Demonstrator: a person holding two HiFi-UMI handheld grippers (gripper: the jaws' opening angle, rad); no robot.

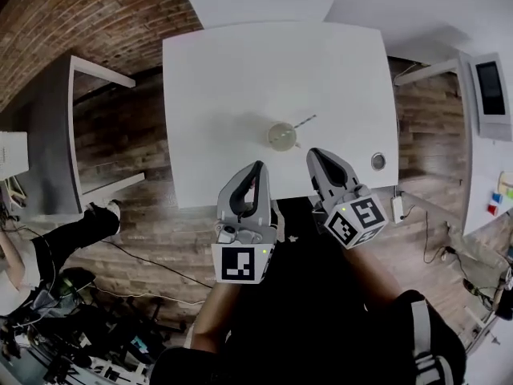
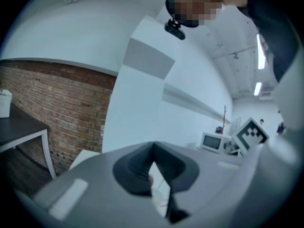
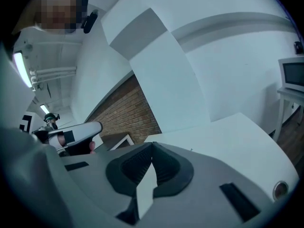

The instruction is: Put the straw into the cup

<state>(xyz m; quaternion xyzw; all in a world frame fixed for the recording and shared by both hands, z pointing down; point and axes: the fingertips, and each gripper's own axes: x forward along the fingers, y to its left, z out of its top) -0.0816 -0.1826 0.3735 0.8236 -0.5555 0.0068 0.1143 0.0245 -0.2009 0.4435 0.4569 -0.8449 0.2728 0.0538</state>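
Note:
A clear cup (image 1: 281, 135) stands on the white table (image 1: 224, 95), a little in from its near edge. A thin straw (image 1: 305, 121) leans out of the cup toward the upper right. My left gripper (image 1: 257, 168) is held just off the near edge, below and left of the cup, with its jaws shut and nothing in them. My right gripper (image 1: 313, 156) hovers over the near edge just right of the cup, also shut and empty. In the left gripper view (image 2: 153, 147) and the right gripper view (image 3: 152, 147) the jaws meet at their tips, and neither shows the cup.
A small round metal piece (image 1: 377, 161) (image 3: 280, 189) is set in the table near its right front corner. A grey table (image 1: 48, 127) stands to the left, with a person's leg (image 1: 76, 231) and cables below it. A white appliance (image 1: 489, 95) sits at the right.

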